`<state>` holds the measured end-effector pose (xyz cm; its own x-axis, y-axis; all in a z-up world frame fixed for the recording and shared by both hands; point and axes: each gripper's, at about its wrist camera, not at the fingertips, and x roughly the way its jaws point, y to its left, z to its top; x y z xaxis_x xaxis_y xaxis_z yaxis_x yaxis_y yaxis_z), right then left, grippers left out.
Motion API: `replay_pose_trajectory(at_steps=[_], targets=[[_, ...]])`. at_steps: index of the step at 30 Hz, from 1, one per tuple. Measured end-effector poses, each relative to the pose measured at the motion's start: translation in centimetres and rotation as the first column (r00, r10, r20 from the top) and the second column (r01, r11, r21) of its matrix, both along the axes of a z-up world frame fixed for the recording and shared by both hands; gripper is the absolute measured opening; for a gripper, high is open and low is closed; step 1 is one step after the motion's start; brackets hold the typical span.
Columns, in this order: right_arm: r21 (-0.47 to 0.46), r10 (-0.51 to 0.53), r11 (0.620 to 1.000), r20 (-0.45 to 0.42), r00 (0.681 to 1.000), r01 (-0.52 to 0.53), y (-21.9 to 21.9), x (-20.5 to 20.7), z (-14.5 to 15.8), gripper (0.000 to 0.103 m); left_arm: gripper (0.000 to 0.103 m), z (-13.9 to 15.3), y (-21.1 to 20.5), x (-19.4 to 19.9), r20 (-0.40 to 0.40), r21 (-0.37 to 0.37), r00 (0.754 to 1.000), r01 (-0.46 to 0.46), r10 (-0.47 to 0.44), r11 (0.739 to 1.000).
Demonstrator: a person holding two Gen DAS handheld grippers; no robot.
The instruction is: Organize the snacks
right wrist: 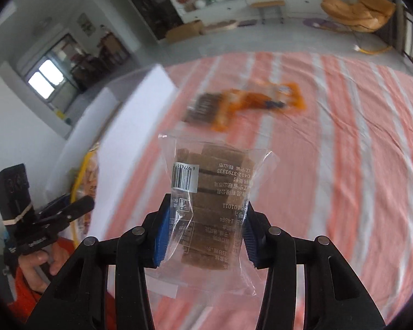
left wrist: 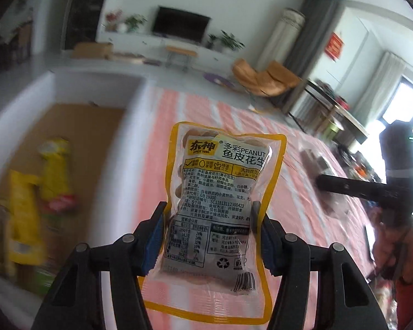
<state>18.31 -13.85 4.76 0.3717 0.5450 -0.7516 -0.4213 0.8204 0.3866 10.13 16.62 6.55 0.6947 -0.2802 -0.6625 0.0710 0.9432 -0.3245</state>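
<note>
1. My left claw's blue pads pinch a yellow-edged peanut packet (left wrist: 220,192), upright at frame centre.
2. My right claw's pads pinch a clear packet of brown slabs (right wrist: 212,206), upright, centre frame.

A bed (right wrist: 330,143) under a pink-and-white striped sheet is carrying an orange snack packet (right wrist: 261,101), a dark brown packet (right wrist: 203,108) touching it, and a white box (left wrist: 96,88).

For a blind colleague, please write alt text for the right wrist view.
The right gripper holds a clear packet of brown bars between its blue pads, above a pink and white striped cloth. Beyond it an orange packet lies blurred on the cloth; at the left, a hand holds the left gripper beside a white box.
</note>
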Motion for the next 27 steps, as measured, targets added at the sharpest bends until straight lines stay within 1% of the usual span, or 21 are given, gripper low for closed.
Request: replay_pose_trajectory(at_steps=[2, 4, 6, 7, 8, 9, 10, 11, 13, 15, 16, 18, 20, 22, 24, 25, 26, 27], targets=[[0.069, 0.088, 0.993, 0.038, 0.995, -0.091, 5.1, -0.5, 2.5, 0.048, 0.059, 1.3, 3.8, -0.5, 0.007, 0.06, 0.996, -0.086, 0.086, 0.994], [0.129, 0.175, 0.975, 0.065, 0.982, -0.182, 10.8, -1.1, 4.5, 0.048, 0.062, 1.6, 7.6, -1.1, -0.005, 0.126, 0.982, -0.185, 0.187, 0.975], [0.164, 0.247, 0.952, 0.078, 0.966, -0.257, 15.7, -1.6, 5.3, 0.049, 0.07, 1.1, 11.0, -1.7, -0.016, 0.189, 0.959, -0.276, 0.284, 0.943], [0.175, 0.274, 0.942, 0.085, 0.958, -0.285, 18.1, -1.8, 5.5, 0.052, 0.081, 0.7, 12.7, -2.1, -0.022, 0.226, 0.941, -0.325, 0.338, 0.918], [0.185, 0.292, 0.935, 0.09, 0.952, -0.304, 20.0, -2.0, 5.5, 0.061, 0.089, 0.2, 13.9, -2.3, -0.026, 0.25, 0.927, -0.356, 0.373, 0.901], [0.198, 0.31, 0.926, 0.094, 0.946, -0.323, 21.8, -2.2, 5.4, 0.083, 0.09, -0.2, 14.9, -2.7, -0.03, 0.274, 0.913, -0.384, 0.407, 0.882], [0.209, 0.322, 0.919, 0.094, 0.942, -0.335, 22.9, -2.4, 5.3, 0.092, 0.09, -0.5, 16.0, -3.2, -0.033, 0.295, 0.898, -0.412, 0.44, 0.862], [0.223, 0.323, 0.914, 0.101, 0.941, -0.338, 23.7, -2.6, 5.2, 0.095, 0.09, -0.7, 16.5, -3.6, -0.034, 0.301, 0.889, -0.426, 0.456, 0.853], [0.237, 0.31, 0.913, 0.122, 0.943, -0.331, 23.4, -2.8, 5.2, 0.094, 0.09, -0.9, 17.2, -4.6, -0.027, 0.282, 0.876, -0.455, 0.481, 0.845], [0.218, 0.281, 0.925, 0.157, 0.947, -0.311, 21.6, -2.7, 4.9, 0.095, 0.09, -1.0, 17.0, -5.3, -0.019, 0.24, 0.875, -0.465, 0.483, 0.852], [0.18, 0.256, 0.94, 0.182, 0.949, -0.289, 20.3, -2.6, 4.5, 0.095, 0.09, -0.9, 16.3, -5.5, -0.016, 0.215, 0.881, -0.459, 0.473, 0.862], [0.08, 0.211, 0.969, 0.216, 0.953, -0.233, 17.4, -2.1, 3.1, 0.096, 0.09, -0.5, 14.4, -5.6, -0.004, 0.169, 0.904, -0.422, 0.429, 0.891], [-0.069, 0.154, 0.987, 0.233, 0.96, -0.142, 13.4, -1.2, 0.1, 0.096, 0.09, 0.2, 11.6, -5.6, 0.021, 0.134, 0.936, -0.35, 0.351, 0.927], [-0.207, 0.101, 0.977, 0.233, 0.967, -0.052, 9.0, -0.4, -3.4, 0.096, 0.093, 0.7, 8.0, -5.5, 0.041, 0.114, 0.967, -0.255, 0.252, 0.96], [-0.31, 0.036, 0.95, 0.216, 0.976, 0.033, 3.8, 0.0, -6.7, 0.096, 0.1, 1.0, 3.5, -4.8, 0.056, 0.107, 0.989, -0.139, 0.134, 0.984], [-0.346, 0.0, 0.935, 0.206, 0.979, 0.073, 1.3, 0.1, -8.1, 0.096, 0.103, 0.7, 0.7, -4.6, 0.06, 0.111, 0.996, -0.07, 0.064, 0.991], [-0.371, -0.037, 0.922, 0.199, 0.979, 0.11, -1.1, 0.0, -9.2, 0.096, 0.103, 0.6, -1.5, -4.2, 0.056, 0.117, 0.998, -0.017, 0.011, 0.993], [-0.389, -0.072, 0.91, 0.195, 0.978, 0.145, -3.4, -0.3, -10.2, 0.096, 0.103, -0.1, -3.7, -3.6, 0.041, 0.125, 0.998, 0.037, -0.043, 0.991]])
